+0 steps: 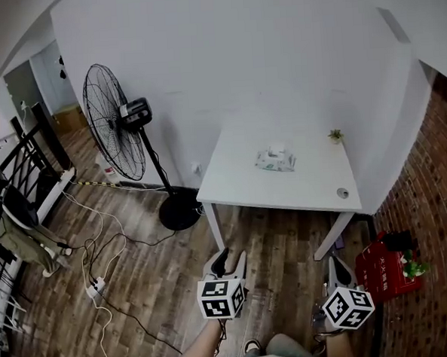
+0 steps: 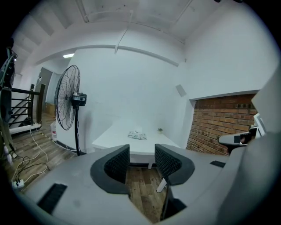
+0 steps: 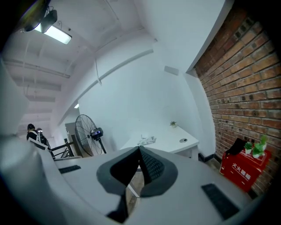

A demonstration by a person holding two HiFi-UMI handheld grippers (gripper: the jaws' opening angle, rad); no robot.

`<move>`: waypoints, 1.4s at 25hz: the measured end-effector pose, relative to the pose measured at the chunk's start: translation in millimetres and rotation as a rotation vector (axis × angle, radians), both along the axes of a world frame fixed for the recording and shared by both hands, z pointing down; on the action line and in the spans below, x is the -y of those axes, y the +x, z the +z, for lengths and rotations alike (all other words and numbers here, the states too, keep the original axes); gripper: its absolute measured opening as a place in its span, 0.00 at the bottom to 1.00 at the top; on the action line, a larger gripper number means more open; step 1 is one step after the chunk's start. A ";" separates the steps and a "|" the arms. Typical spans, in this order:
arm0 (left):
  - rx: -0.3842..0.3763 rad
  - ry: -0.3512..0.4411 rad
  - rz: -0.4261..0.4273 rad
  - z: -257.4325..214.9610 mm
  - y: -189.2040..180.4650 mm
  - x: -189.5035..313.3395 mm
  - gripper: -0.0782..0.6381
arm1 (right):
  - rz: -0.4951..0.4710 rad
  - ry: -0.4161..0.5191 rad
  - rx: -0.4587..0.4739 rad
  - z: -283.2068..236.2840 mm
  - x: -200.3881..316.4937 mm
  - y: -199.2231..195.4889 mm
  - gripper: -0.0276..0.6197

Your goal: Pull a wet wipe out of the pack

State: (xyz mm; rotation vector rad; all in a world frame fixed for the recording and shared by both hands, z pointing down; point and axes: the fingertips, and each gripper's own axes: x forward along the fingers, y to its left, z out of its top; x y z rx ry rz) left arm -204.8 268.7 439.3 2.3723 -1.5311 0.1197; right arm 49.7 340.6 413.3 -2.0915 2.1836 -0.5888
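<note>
- Lying on the white table (image 1: 239,182) about midway along it, toward the far edge, the wet wipe pack (image 1: 275,160) is well apart from both grippers, which hang over the floor short of the table's near edge.
- Table stands in a corner of white walls; small plant (image 1: 335,135) at its far right corner; standing fan (image 1: 115,131) to the left, brick wall (image 1: 436,199) to the right, wooden floor (image 1: 155,291).
- Left gripper (image 2: 142,156): jaws wide apart, empty.
- Right gripper (image 3: 139,151): jaw tips together, holding nothing.

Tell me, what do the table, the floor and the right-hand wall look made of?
Table: smooth matte white top, probably laminate or painted board. Floor: brown planks with visible grain, wood or wood-look laminate. Right-hand wall: bare red brick with pale mortar lines.
</note>
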 end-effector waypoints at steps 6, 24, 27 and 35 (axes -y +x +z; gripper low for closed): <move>-0.007 -0.011 0.025 7.7 4.5 9.0 0.34 | 0.019 -0.047 0.000 14.0 2.3 1.1 0.04; 0.001 -0.007 -0.033 6.9 21.6 129.9 0.34 | -0.042 -0.053 -0.014 12.6 135.8 21.4 0.04; 0.001 -0.012 -0.046 6.9 31.0 158.0 0.34 | -0.057 -0.059 -0.018 12.0 166.9 31.9 0.04; 0.001 -0.035 -0.062 8.6 67.7 229.2 0.34 | -0.079 -0.088 -0.012 15.4 243.7 71.1 0.04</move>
